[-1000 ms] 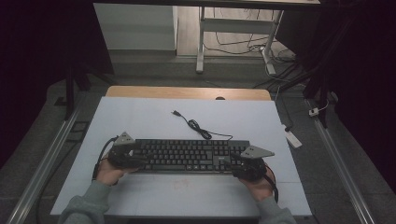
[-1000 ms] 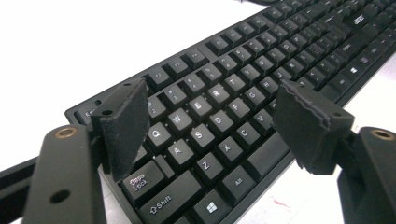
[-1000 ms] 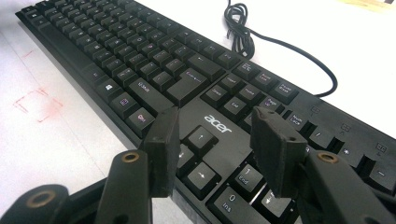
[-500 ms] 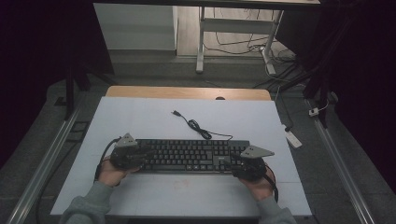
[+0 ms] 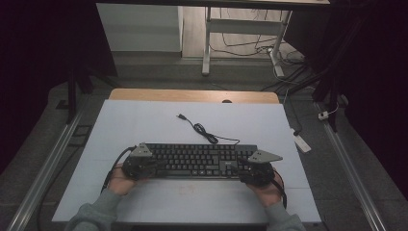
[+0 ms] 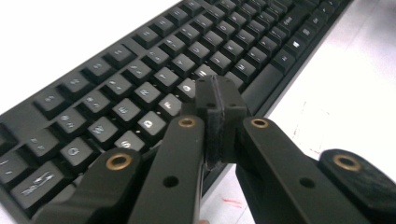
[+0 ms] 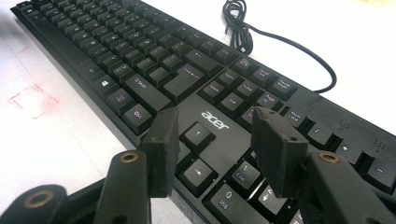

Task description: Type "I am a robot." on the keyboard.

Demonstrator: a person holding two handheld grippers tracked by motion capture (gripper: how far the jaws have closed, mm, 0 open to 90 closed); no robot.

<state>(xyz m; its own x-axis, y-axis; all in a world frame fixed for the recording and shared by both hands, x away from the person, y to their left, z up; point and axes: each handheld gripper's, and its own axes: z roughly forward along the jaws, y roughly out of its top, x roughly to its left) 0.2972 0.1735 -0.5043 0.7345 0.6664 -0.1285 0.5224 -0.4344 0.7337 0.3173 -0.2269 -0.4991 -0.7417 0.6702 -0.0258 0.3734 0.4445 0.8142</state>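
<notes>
Nearest me, the person's hands come in from the tabletop's near edge, one gripper at each end of the keyboard [image 5: 195, 160]. The left gripper [image 6: 218, 100] has just snapped its jaws together: a second ago they stood wide apart, and now the two pads meet flat against each other with nothing between them, their joined tip poised over the letter keys at the keyboard's left end. Whether the tip touches a key I cannot tell. I take the closing to mean the jaws are to serve as one blunt finger for pressing keys, not for lifting anything.

The right gripper [image 7: 215, 140] has not changed: its jaws stand wide apart over the arrow keys [image 7: 198, 152] near the keyboard's right end, holding nothing.

The keyboard lies flat and square across the near half of the white tabletop [image 5: 144, 120], seemingly where it lay a second ago. Behind it, its cable [image 5: 204, 131] snakes loosely toward the middle, the plug [image 5: 181, 116] lying unconnected.
</notes>
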